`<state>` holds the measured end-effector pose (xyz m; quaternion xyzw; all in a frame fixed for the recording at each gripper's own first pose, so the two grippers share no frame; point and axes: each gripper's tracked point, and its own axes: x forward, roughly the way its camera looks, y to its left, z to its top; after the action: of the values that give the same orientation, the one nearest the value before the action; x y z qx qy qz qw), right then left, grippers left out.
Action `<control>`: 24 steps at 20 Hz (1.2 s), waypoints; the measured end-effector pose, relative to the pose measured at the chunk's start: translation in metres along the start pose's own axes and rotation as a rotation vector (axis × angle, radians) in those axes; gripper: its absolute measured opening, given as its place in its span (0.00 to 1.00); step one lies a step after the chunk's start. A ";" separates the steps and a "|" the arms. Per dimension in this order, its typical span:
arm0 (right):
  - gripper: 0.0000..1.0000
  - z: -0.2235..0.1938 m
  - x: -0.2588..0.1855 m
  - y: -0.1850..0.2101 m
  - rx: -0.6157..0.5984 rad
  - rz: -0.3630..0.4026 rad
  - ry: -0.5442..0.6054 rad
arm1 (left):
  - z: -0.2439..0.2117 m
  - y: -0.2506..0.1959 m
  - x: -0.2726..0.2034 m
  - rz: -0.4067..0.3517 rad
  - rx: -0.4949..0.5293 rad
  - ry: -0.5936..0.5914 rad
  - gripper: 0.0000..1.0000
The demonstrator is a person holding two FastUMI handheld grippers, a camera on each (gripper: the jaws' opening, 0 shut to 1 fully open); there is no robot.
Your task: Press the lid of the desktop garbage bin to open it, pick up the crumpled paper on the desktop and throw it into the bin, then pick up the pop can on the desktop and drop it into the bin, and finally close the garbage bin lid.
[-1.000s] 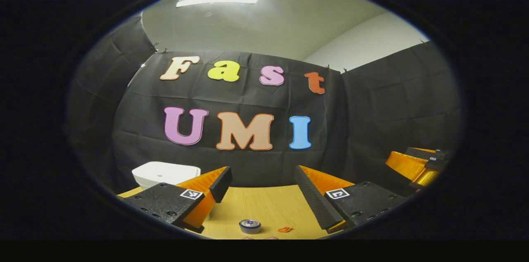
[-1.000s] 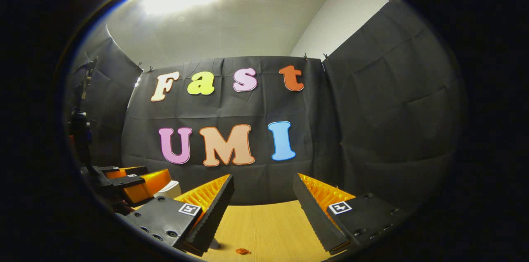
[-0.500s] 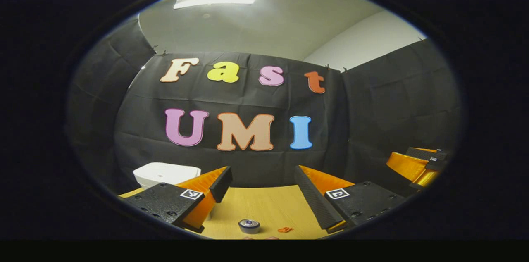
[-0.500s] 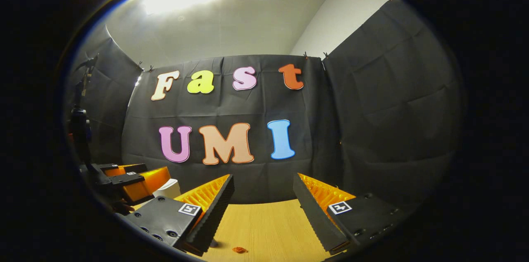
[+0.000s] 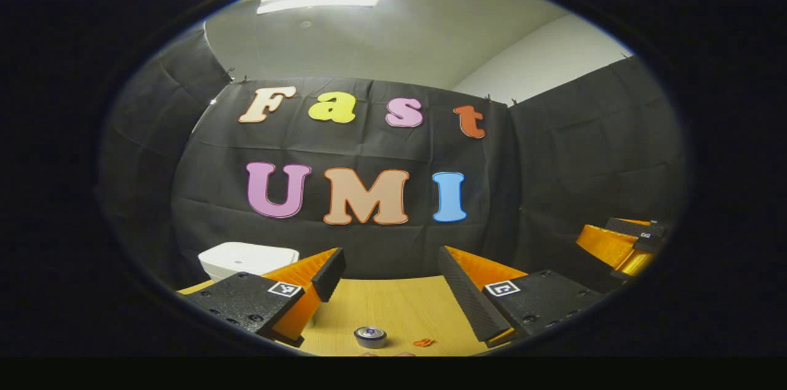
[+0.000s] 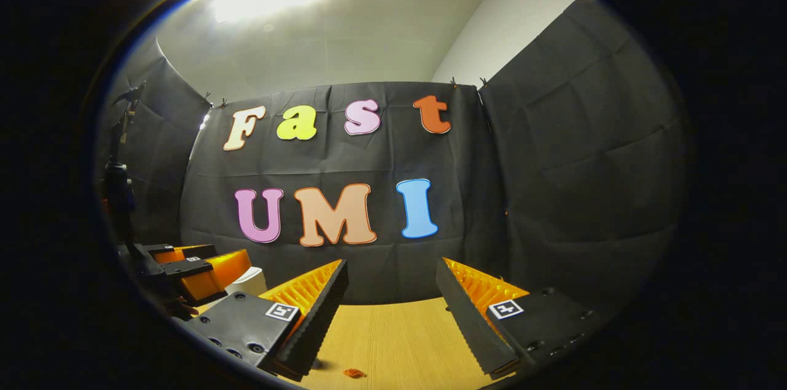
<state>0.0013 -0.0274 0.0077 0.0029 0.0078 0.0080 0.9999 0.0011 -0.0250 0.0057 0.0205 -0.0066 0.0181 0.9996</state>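
Little has moved since the earlier frames: both grippers drift only slightly. Left gripper and right gripper hover above the surface, fingers spread and empty. To the left, the white bin sits with its lid apparently down. To open it well, I would press squarely on the lid's top. The pop can stands near, below the left gripper.

Ridged wedge fingers on screw-studded blocks — square coded tags.
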 end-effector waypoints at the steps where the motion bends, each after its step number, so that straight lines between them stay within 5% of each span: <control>1: 0.96 0.000 0.001 0.000 0.004 0.008 0.000 | 0.000 0.001 0.000 0.006 0.000 0.000 0.92; 17: 0.96 -0.024 0.022 -0.007 0.018 0.119 0.076 | -0.008 0.009 -0.017 0.135 0.048 0.018 0.92; 24: 0.96 -0.030 0.028 0.008 0.007 0.168 0.079 | 0.005 0.049 -0.014 0.218 0.047 -0.013 0.92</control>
<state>0.0288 -0.0187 -0.0223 0.0068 0.0469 0.0920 0.9946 -0.0150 0.0231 0.0121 0.0433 -0.0149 0.1267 0.9909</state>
